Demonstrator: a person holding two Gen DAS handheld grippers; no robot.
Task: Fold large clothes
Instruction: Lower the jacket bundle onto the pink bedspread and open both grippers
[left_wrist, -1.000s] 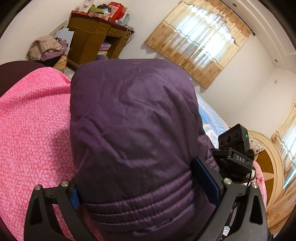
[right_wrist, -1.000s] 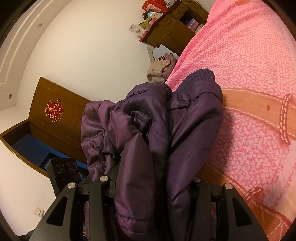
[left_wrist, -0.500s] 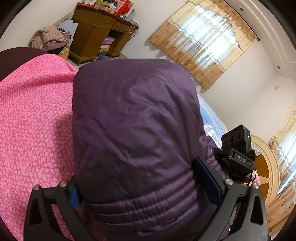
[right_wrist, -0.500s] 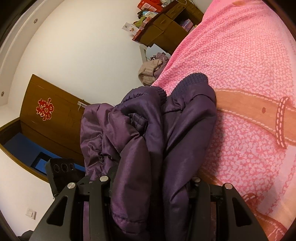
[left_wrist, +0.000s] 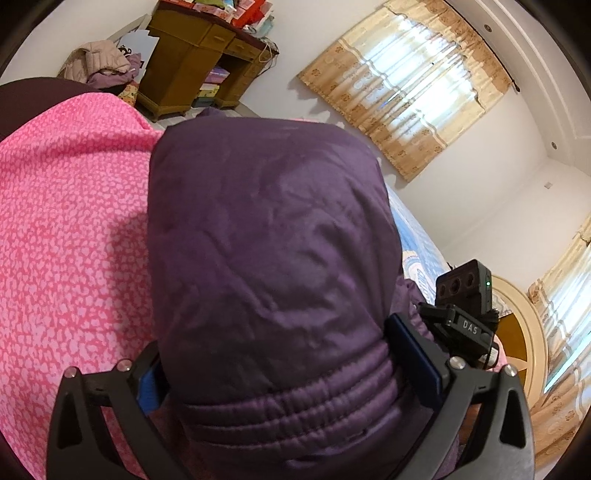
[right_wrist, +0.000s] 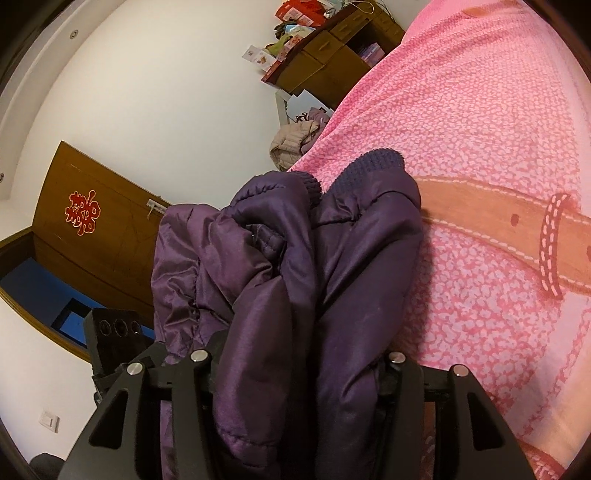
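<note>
My left gripper (left_wrist: 291, 373) is clamped on the purple jacket (left_wrist: 269, 240) at its quilted hem; my right gripper (right_wrist: 295, 373) pinches bunched folds by the cuffs. Both hold it raised over the pink bedspread (right_wrist: 498, 155), probably so it can be laid flat for folding.

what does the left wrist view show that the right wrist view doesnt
Only the left wrist view: curtained windows, a blue patterned sheet, and the jacket's smooth back panel with its stitched hem.

Only the right wrist view: the wooden door with a red emblem, the knit cuffs, and a tan belt print.

Both: the purple jacket clamped in a gripper, pink bedspread, wooden desk.
</note>
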